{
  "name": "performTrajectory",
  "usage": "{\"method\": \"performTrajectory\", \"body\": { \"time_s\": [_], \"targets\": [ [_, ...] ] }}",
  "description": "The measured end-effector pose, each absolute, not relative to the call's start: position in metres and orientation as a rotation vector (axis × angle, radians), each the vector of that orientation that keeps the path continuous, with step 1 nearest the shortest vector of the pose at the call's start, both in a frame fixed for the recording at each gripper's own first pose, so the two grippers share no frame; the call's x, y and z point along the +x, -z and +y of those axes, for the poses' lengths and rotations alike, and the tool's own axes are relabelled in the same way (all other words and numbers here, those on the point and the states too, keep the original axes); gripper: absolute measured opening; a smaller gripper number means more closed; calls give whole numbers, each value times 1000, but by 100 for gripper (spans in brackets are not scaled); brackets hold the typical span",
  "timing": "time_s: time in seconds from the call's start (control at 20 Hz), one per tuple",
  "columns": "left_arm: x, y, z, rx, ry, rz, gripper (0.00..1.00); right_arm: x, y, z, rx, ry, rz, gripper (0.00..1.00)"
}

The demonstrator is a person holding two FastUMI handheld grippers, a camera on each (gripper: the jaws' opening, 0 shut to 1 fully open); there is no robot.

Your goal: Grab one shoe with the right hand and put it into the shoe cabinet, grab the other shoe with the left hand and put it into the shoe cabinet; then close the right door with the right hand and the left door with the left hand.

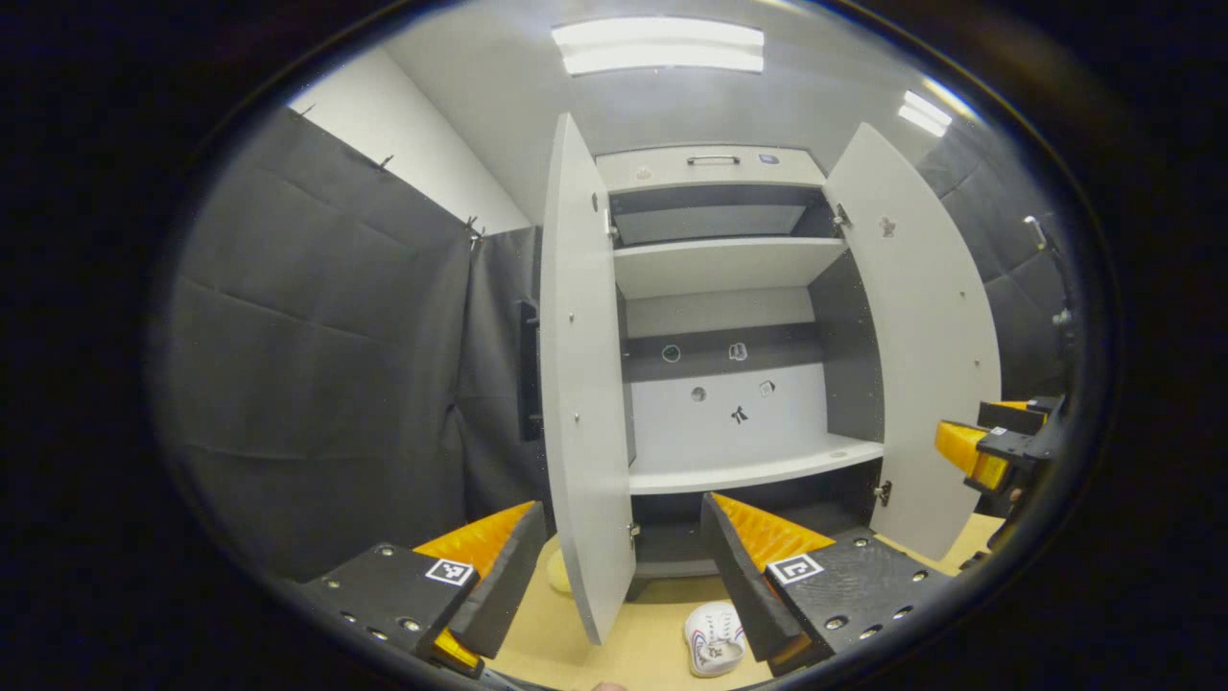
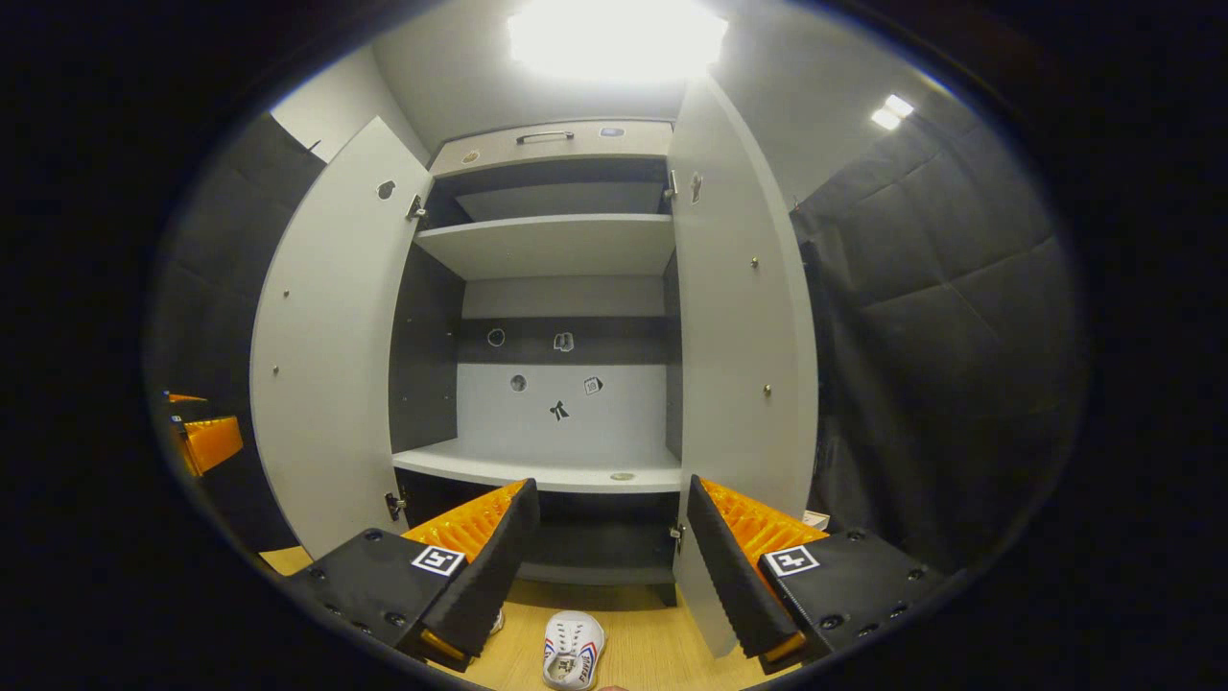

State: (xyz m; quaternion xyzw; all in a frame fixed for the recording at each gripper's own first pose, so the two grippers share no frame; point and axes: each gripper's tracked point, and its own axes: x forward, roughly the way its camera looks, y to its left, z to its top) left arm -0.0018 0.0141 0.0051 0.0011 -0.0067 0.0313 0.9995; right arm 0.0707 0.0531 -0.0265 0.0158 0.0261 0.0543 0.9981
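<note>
Both doors of the shoe cabinet (image 2: 556, 288) stand open, both claws released w/ nothing held, so the right gripper (image 2: 604, 557) should drop straight onto the white shoe (image 2: 573, 650) on the floor before the cabinet, while the left gripper (image 1: 619, 566) waits.

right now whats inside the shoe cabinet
The shoe cabinet stands open with bare shelves; small stickers mark its back wall. No shoes inside: one white shoe lies on the floor. The bottom compartment is dark.
</note>
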Motion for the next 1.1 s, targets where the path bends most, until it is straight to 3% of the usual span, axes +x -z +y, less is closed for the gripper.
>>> {"method": "performTrajectory", "body": {
  "time_s": [0.25,0.3,0.95,1.0,1.1],
  "targets": [
    [-10,-7,23,14,-105,-9,94,92,55,73,21,-163,107,97],
    [-11,-6,25,17,-113,-8,100,97,62,77,17,-171,117,98],
    [-21,8,55,35,-216,40,100,133,188,126,-28,-271,380,98],
    [-21,10,56,39,-223,44,94,133,199,129,-30,-279,404,98],
    [-23,12,61,44,-238,51,94,133,222,136,-33,-300,463,98]
  ]
}}
